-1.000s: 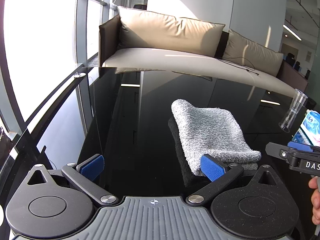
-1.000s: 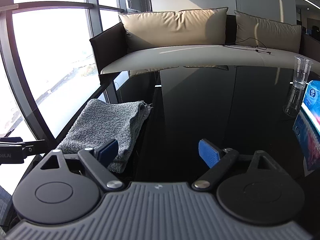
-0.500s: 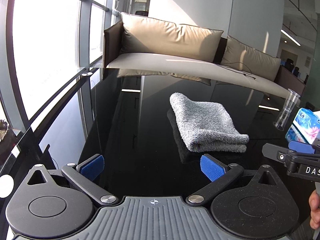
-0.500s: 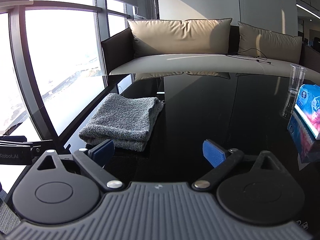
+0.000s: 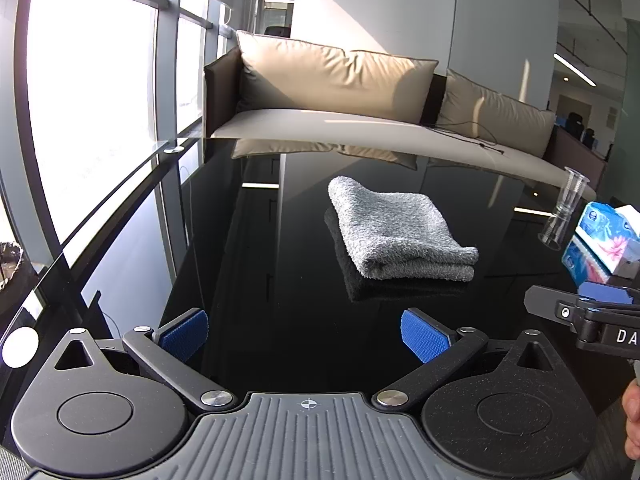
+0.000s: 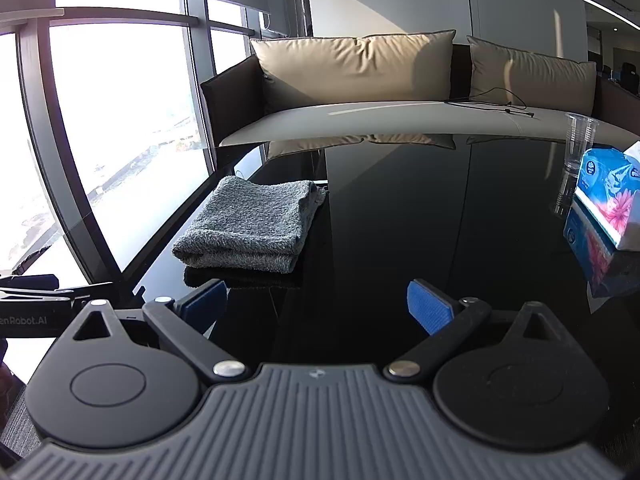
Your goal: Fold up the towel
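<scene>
1. The grey towel (image 5: 400, 232) lies folded in a compact stack on the black glass table (image 5: 280, 280), clear of both tools; the folding looks finished.
2. The left gripper (image 5: 304, 332) has its jaws spread wide with nothing between them; the right gripper (image 6: 316, 304) is likewise wide apart and empty.
3. The step in hand appears to be the release; little seems left beyond checking that the layers sit square.

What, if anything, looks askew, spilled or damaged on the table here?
Nothing stands out. The grey towel lies folded flat on the black glass table; the clear plastic cup stands upright beside the tissue pack, with no spill visible.
</scene>
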### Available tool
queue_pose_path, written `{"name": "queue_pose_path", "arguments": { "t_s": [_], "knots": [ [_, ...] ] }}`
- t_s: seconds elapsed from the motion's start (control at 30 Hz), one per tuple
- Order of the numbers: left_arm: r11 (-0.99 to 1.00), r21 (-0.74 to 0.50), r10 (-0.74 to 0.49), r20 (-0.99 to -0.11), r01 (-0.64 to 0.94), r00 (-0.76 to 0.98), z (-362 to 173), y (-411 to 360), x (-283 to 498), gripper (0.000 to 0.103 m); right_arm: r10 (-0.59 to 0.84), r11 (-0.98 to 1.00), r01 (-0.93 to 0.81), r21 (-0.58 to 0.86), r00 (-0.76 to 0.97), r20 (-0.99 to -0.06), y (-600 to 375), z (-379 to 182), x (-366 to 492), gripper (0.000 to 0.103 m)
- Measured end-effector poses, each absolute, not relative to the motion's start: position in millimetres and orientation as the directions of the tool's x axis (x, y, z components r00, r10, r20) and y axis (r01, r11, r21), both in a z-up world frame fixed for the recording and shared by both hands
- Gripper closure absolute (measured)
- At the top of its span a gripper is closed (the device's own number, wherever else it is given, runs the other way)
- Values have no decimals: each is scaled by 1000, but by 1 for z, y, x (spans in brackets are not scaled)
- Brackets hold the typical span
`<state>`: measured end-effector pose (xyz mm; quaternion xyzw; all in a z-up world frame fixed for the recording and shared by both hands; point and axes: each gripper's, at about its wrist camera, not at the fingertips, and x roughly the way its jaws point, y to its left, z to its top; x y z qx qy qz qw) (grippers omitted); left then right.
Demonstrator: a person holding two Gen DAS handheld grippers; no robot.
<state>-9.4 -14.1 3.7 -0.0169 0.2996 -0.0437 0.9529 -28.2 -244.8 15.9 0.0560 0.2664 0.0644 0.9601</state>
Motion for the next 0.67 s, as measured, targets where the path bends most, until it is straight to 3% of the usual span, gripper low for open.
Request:
{"name": "queue_pose_path", "arguments": {
  "t_s": [0.67],
  "knots": [
    [995,-66,-98,-565,73,819,3,-13,-14,1,156,986,-100,135,846,-510,-239,17,-36,4]
  ]
}}
